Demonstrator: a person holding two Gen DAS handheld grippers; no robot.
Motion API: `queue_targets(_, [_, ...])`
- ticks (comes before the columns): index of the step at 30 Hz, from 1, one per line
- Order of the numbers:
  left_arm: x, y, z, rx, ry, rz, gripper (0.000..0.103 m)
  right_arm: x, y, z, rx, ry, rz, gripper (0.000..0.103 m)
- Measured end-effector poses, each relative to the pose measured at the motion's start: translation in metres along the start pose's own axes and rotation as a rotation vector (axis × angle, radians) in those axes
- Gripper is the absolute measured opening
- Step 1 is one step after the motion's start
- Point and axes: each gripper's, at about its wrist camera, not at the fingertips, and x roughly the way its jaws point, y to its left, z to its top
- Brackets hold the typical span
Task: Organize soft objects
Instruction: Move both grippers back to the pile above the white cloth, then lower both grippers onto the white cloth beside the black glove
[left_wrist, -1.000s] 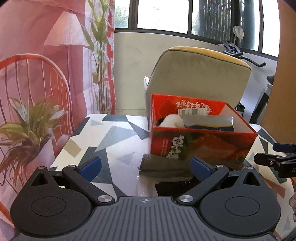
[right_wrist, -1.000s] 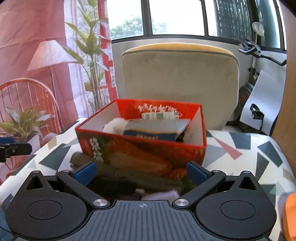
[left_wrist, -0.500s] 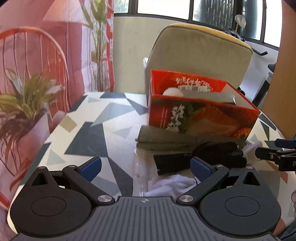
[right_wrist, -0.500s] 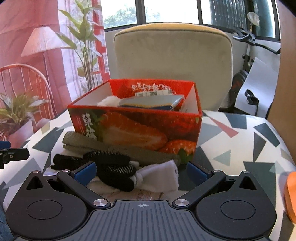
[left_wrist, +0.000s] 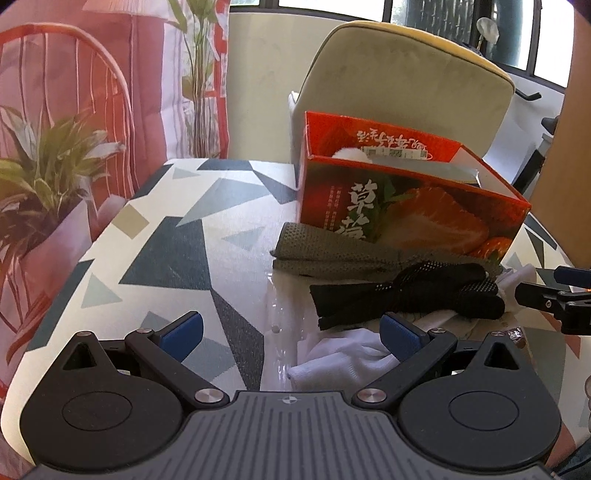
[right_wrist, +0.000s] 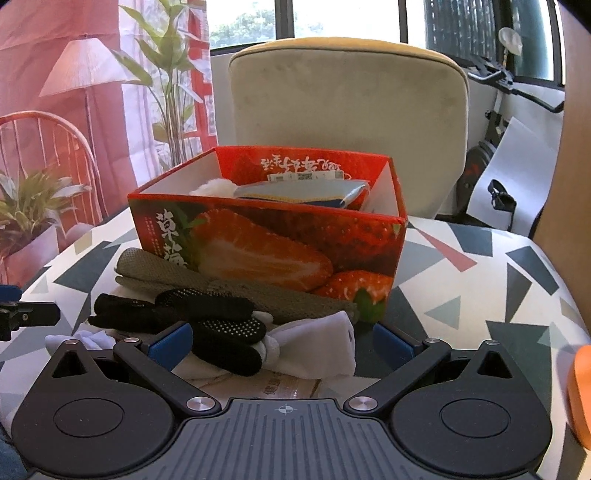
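A red strawberry-printed box (left_wrist: 413, 206) (right_wrist: 266, 251) stands on the patterned table and holds a white fluffy item (right_wrist: 214, 186) and a blue-grey packet (right_wrist: 299, 192). In front of it lie an olive mesh cloth (left_wrist: 332, 253) (right_wrist: 159, 271), black dotted socks (left_wrist: 406, 295) (right_wrist: 207, 314) and white socks (left_wrist: 343, 360) (right_wrist: 314, 347). My left gripper (left_wrist: 291, 332) is open, low over the table left of the pile, with its right finger over the white sock. My right gripper (right_wrist: 282, 341) is open, with the black and white socks between its fingers.
A beige chair (right_wrist: 347, 122) stands behind the table. A potted plant (left_wrist: 40, 184) sits off the left edge. An orange object (right_wrist: 580, 391) shows at the right border. Bare patterned tabletop (left_wrist: 166, 236) lies left of the pile, and more of it (right_wrist: 480, 295) right of the box.
Both grippers have dropped lower and pulled back from the box, so the pile of socks in front of it has come into view. Both stay open.
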Motion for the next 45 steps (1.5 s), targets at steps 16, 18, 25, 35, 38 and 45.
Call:
queue_targets(16, [0.006,0.0,-0.001,-0.022,0.025,0.004,0.101,0.007,-0.006,-0.003,0.02,0.009,0.008,0.103])
queue_targets(18, [0.006,-0.001,-0.002,-0.021,0.029,0.001,0.101,0.008,-0.007,-0.004,0.02,0.019,0.015,0.103])
queue_targets(25, [0.007,-0.002,-0.004,-0.027,0.049,-0.01,0.097,0.009,-0.003,-0.009,0.013,0.032,0.045,0.102])
queue_targets(35, [0.012,-0.003,-0.01,-0.04,0.086,-0.062,0.088,0.013,-0.006,-0.014,0.017,0.057,0.028,0.096])
queue_targets(38, [0.013,-0.002,-0.011,-0.043,0.092,-0.067,0.087,0.014,-0.005,-0.012,0.012,0.054,0.026,0.094])
queue_targets(45, [0.022,-0.001,-0.016,-0.063,0.13,-0.08,0.068,0.02,-0.008,-0.012,-0.003,0.066,-0.001,0.088])
